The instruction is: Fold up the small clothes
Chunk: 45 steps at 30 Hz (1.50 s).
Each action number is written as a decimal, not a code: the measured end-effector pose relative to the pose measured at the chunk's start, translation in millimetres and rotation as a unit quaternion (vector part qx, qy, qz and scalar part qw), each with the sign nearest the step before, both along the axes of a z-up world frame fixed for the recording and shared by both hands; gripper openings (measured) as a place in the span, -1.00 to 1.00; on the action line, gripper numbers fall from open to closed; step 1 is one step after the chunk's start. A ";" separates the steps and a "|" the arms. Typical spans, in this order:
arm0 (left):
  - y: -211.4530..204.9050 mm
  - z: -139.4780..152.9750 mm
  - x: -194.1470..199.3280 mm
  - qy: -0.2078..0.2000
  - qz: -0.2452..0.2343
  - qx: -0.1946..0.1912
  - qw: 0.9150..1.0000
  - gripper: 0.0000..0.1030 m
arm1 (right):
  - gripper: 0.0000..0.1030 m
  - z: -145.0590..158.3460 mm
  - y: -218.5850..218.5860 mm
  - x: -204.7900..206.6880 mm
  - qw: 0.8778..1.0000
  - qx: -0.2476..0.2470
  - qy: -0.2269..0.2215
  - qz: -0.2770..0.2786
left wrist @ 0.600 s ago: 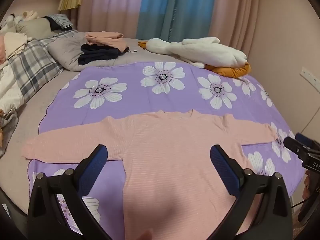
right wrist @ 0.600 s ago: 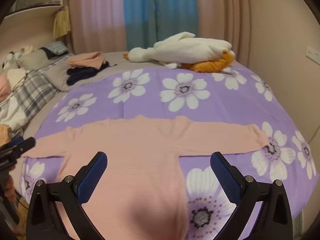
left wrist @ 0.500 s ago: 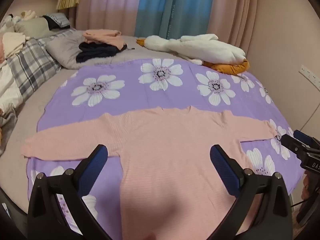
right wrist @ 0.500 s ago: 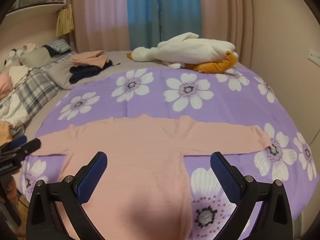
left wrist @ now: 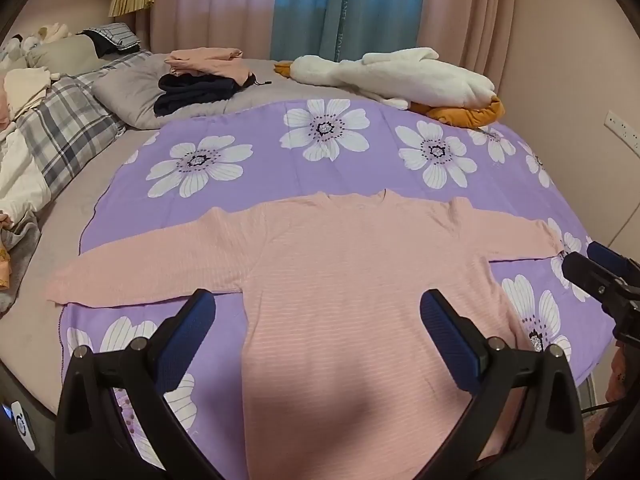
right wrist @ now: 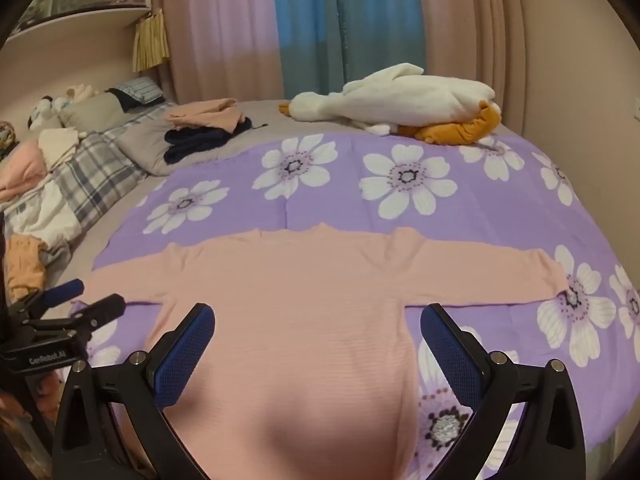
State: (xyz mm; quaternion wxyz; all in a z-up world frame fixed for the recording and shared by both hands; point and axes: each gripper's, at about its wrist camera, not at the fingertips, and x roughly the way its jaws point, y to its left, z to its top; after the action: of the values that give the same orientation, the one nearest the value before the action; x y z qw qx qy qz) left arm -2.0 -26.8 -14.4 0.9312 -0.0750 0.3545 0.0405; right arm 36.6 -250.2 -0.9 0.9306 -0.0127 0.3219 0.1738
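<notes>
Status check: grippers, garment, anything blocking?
Left gripper open, empty. Right gripper open, empty. Pink top flat, sleeves spread, unfolded. Nothing on it.

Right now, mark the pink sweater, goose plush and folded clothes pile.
pink sweater (left wrist: 360,280): left wrist view, chest.
goose plush (right wrist: 400,96): right wrist view, white body.
folded clothes pile (left wrist: 200,80): left wrist view, dark lower garment.
</notes>
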 end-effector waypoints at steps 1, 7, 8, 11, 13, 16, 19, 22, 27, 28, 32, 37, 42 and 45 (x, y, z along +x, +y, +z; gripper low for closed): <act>-0.5 -4.8 0.9 0.001 -0.002 -0.001 1.000 0.99 | 0.98 -0.6 1.4 0.0 1.000 0.002 0.002 0.001; -0.2 -9.5 0.9 0.007 -0.010 0.003 1.000 0.99 | 0.99 -4.0 7.2 2.8 1.000 0.003 0.015 0.005; -0.8 -9.0 2.0 0.009 -0.013 -0.001 1.000 0.99 | 0.98 -4.4 7.7 3.0 1.000 0.003 0.017 0.005; -3.7 -11.7 2.8 0.013 -0.022 -0.010 1.000 0.99 | 0.99 -5.7 9.2 3.2 1.000 0.003 0.021 0.006; -2.2 -12.2 2.4 0.015 -0.026 -0.010 1.000 0.99 | 0.99 -6.2 9.7 4.2 1.000 0.003 0.023 0.007; -0.8 -13.8 0.8 0.016 -0.028 -0.014 0.999 0.99 | 0.99 -7.9 11.6 3.5 1.000 0.004 0.026 0.006; -0.5 -15.0 1.2 0.019 -0.030 -0.019 0.999 0.99 | 0.99 -8.6 12.8 3.6 1.000 0.003 0.027 0.006; -0.3 -16.7 1.4 0.023 -0.032 -0.021 0.999 0.99 | 0.99 -9.3 13.2 2.9 1.000 0.003 0.027 0.006; 0.1 -18.5 3.2 0.025 -0.031 -0.026 0.999 0.99 | 0.99 -10.3 14.4 2.8 1.000 0.003 0.028 0.005; -0.3 -19.6 3.8 0.028 -0.028 -0.025 0.999 0.99 | 0.99 -10.3 14.4 2.6 1.000 0.002 0.028 0.005; -0.8 -23.7 5.8 0.034 -0.027 -0.026 0.999 0.99 | 0.98 -11.5 17.4 0.4 1.000 -0.005 0.026 0.004; -3.2 -24.6 6.9 0.035 -0.030 -0.025 0.999 0.99 | 0.98 -12.3 17.9 1.4 1.000 -0.008 0.029 -0.001; 0.0 -25.8 7.0 0.038 -0.029 -0.019 0.999 0.99 | 0.99 -12.6 19.4 1.1 0.999 -0.015 0.031 -0.003; -1.2 -28.4 6.9 0.039 -0.032 -0.021 0.999 0.99 | 0.99 -12.6 21.3 1.1 0.999 -0.018 0.032 -0.003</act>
State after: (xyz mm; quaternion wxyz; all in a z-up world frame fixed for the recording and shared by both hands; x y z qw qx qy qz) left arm 4.9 -28.0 -42.8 0.9158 -0.0814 0.3932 0.0065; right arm 37.7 -228.9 -13.5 0.9201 -0.0226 0.3541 0.1655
